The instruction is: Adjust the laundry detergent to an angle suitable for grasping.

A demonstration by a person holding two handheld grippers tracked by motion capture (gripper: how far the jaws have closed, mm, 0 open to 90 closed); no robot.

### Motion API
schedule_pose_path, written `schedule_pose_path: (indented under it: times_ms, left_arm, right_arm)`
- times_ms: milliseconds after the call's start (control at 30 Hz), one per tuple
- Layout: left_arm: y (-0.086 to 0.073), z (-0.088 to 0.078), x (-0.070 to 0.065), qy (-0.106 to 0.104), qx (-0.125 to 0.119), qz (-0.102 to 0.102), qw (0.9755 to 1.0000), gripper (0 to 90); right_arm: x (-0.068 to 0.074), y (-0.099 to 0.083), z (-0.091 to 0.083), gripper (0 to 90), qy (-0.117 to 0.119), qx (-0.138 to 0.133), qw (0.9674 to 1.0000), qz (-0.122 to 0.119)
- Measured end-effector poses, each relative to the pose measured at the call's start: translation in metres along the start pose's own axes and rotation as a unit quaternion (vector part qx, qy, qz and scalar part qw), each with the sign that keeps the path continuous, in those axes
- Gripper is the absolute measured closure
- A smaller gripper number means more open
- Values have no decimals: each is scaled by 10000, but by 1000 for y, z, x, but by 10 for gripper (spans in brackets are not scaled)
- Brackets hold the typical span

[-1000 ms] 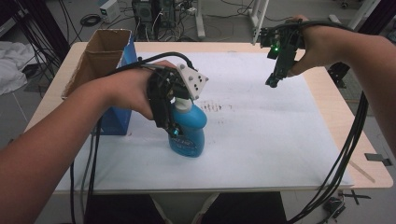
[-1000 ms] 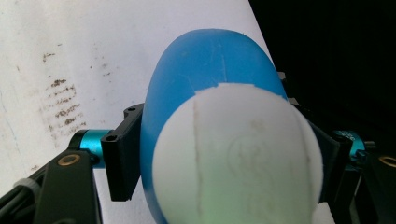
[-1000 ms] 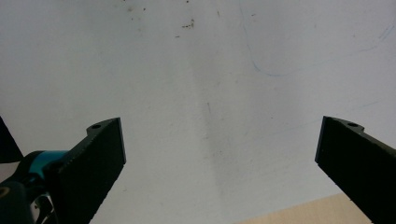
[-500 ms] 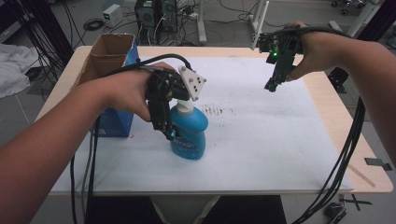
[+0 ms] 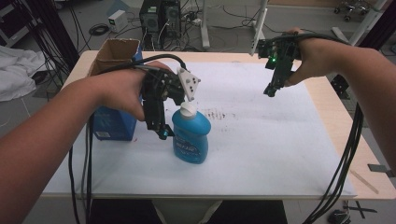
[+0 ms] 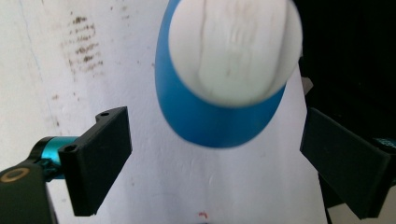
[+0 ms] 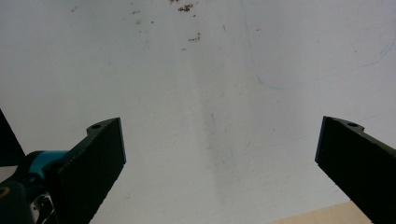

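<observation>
Blue bottle (image 6: pixel 219 116) upright between left fingers (image 6: pixel 100 161) | just opening, untouched | right spread, empty

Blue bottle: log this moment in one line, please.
bottle: upright on table | left gripper: jaws just opening, clear of bottle | right gripper: open, empty, raised

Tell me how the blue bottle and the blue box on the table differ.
The blue bottle is rounded with a white cap; the blue box is square-edged with open brown cardboard flaps. The bottle stands mid-sheet beside the left gripper; the box sits at the table's left edge. Both are blue and upright.
</observation>
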State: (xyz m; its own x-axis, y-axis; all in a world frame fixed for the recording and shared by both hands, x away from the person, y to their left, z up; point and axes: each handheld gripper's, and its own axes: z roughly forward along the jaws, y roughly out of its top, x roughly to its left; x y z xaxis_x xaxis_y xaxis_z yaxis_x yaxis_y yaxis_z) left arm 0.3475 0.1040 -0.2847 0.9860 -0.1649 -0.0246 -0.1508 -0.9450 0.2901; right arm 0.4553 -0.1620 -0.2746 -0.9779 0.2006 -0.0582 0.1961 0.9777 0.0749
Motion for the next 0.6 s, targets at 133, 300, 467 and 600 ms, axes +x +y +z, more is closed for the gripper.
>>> schedule_pose_path:
  times_ms: [133,300,467,600]
  left_arm:
    - [-2,-7,3,32,170,-119,9998,64]
    - [-5,-16,7,35,252,-248,9994,46]
    - [-9,-20,10,50,339,-356,9988,17]
    - [-14,-25,13,27,468,-468,9978,16]
  right_arm:
    - [0,2,1,10,19,0,10000,15]
    - [0,4,1,10,27,-6,10000,-4]
    - [0,3,1,10,23,-17,10000,-16]
    - [-1,2,1,10,50,-34,10000,-27]
